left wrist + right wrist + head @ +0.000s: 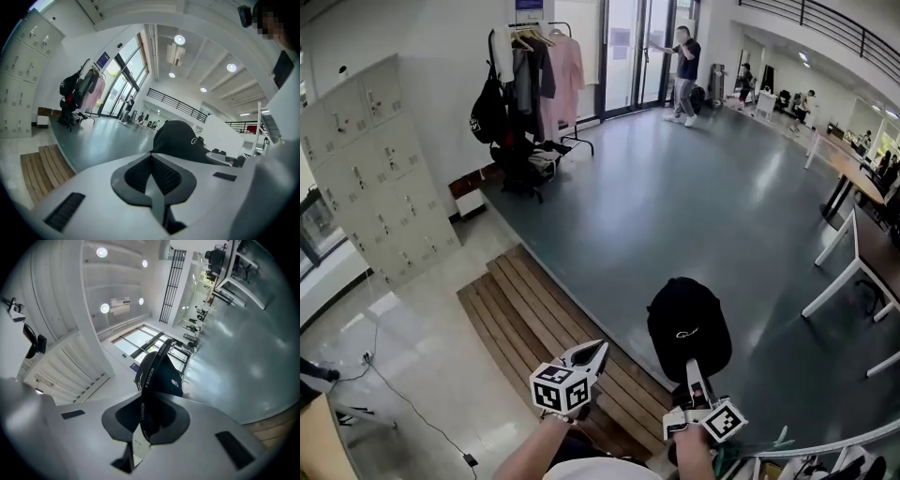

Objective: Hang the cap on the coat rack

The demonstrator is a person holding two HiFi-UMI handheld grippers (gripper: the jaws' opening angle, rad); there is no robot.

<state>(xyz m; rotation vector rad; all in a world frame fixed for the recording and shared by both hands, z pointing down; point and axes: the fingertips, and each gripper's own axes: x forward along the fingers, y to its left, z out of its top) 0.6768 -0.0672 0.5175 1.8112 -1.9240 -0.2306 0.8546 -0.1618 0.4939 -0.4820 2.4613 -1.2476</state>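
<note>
Several garments point(546, 80) crowd the coat rack point(580, 142); right tool point(693, 369) grips cap point(688, 328).

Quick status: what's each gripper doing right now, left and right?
Left gripper: jaws closed, nothing between them.
Right gripper: jaws closed on the black cap, holding it up.

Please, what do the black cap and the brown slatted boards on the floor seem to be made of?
The cap looks like matte black fabric: it reflects almost no light, and its narrow strap carries printed letters like a woven band. The slatted boards appear to be wood, or perhaps a wood-look finish: brown parallel planks with dark gaps and little shine.
</note>
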